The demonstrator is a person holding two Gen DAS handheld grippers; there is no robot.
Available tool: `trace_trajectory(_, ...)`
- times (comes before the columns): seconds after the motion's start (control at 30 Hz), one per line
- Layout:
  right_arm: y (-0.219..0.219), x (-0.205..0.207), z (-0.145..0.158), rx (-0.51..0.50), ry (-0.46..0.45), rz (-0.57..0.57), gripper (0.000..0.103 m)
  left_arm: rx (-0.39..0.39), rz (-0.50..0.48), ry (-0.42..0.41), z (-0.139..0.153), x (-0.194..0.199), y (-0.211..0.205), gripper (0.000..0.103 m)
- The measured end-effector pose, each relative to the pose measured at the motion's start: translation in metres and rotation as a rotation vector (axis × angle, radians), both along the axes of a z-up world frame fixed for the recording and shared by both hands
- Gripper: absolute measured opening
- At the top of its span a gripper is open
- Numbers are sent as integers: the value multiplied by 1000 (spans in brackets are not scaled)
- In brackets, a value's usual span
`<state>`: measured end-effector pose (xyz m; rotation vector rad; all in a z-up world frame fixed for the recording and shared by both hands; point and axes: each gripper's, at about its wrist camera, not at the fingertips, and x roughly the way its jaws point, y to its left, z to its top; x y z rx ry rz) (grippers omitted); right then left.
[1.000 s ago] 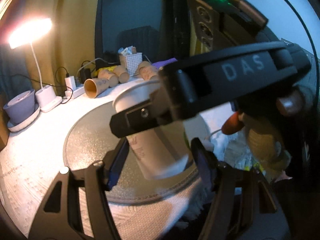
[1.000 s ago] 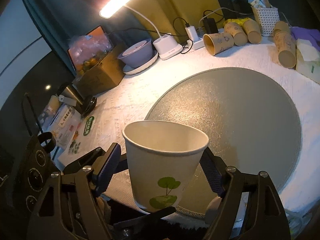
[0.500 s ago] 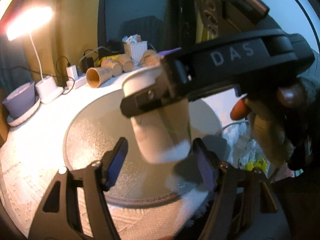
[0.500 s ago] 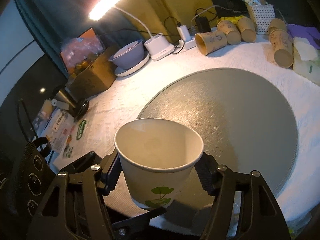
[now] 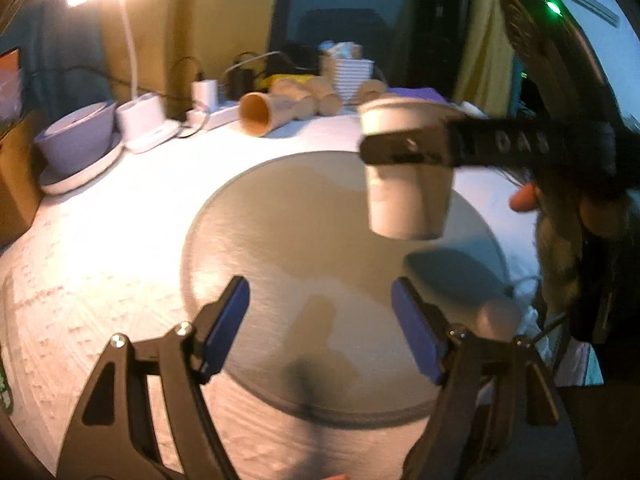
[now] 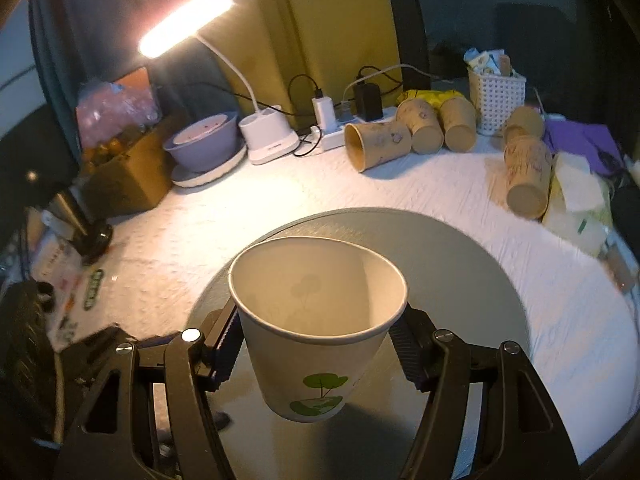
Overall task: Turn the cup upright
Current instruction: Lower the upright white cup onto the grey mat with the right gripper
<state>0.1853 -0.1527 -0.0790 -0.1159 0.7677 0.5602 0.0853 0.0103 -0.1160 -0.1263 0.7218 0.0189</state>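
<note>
A white paper cup (image 6: 316, 320) with a green tree print is upright, mouth up, held between the pads of my right gripper (image 6: 318, 340), which is shut on it above the round grey mat (image 6: 472, 264). In the left wrist view the same cup (image 5: 408, 196) hangs above the mat (image 5: 288, 240) at the right, with the right gripper's black finger (image 5: 404, 150) across its upper wall. My left gripper (image 5: 320, 328) is open and empty, low over the mat's near part, apart from the cup.
Several brown paper cups (image 6: 378, 144) lie on their sides at the back, by a white basket (image 6: 496, 100). A lit desk lamp (image 6: 268, 136), power strip (image 6: 332, 136), purple bowl on a plate (image 6: 208, 148) and a cardboard box (image 6: 128, 172) stand at the back left. Tissues (image 6: 576, 196) lie at right.
The cup, held by the right gripper, has moved out from between the left fingers and away to the right. The left gripper has drawn back, open and empty.
</note>
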Motion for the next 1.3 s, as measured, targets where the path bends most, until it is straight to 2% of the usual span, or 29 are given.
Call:
trace_trajectory(0.23, 24, 12, -11, -84, -44, 20, 69, -75, 95, 33, -5, 13, 38, 75)
trace_trajectory(0.4, 36, 14, -19, -135, -85, 30, 69, -91, 136, 40, -8, 19, 52, 75)
trace_trajectory(0.67, 40, 10, -29, -198, -133, 16, 69, -104, 143, 58, -14, 22, 56, 75)
trace_trajectory(1.3, 29, -17, -35, -216, -149, -4, 71, -101, 137, 58, -12, 13, 45, 75)
